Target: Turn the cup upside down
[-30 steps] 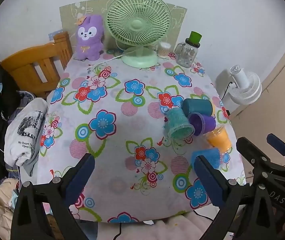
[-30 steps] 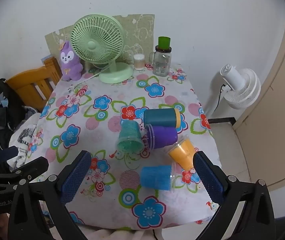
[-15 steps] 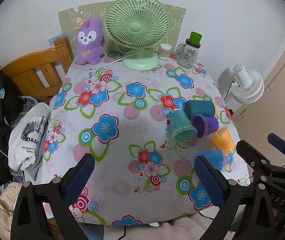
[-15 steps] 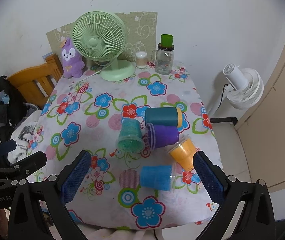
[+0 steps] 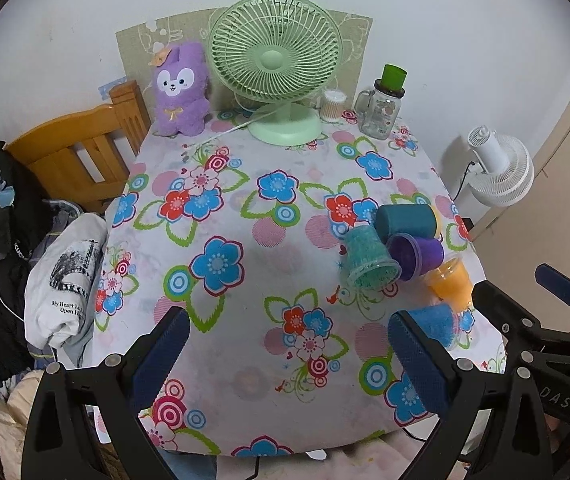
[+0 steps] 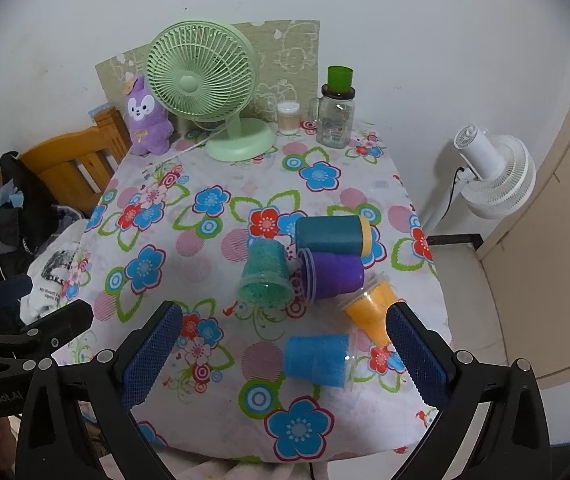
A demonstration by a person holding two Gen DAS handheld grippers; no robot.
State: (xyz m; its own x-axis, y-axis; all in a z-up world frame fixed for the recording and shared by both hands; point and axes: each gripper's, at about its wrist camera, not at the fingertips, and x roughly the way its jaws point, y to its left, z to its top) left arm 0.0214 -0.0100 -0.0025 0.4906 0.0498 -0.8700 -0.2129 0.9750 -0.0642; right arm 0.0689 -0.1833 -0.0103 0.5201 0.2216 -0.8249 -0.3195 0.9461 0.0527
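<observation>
Several plastic cups lie on their sides on the right of a flowered tablecloth (image 6: 213,248): a green one (image 6: 265,274), a dark teal one (image 6: 331,234), a purple one (image 6: 333,274), an orange one (image 6: 371,308) and a blue one (image 6: 317,356). They also show in the left wrist view, green (image 5: 367,258), teal (image 5: 405,220), purple (image 5: 415,254), orange (image 5: 451,282), blue (image 5: 435,322). My left gripper (image 5: 285,364) is open and empty above the table's near edge. My right gripper (image 6: 283,360) is open and empty, above and in front of the blue cup.
A green desk fan (image 5: 277,64), a purple plush toy (image 5: 181,88), a glass jar with green lid (image 5: 381,110) and a small swab jar (image 5: 333,106) stand at the back. A wooden chair (image 5: 77,152) with clothes stands left. A white floor fan (image 6: 493,176) stands right.
Both grippers have drawn back and up a little; the table looks slightly farther away. The cups have not moved.
</observation>
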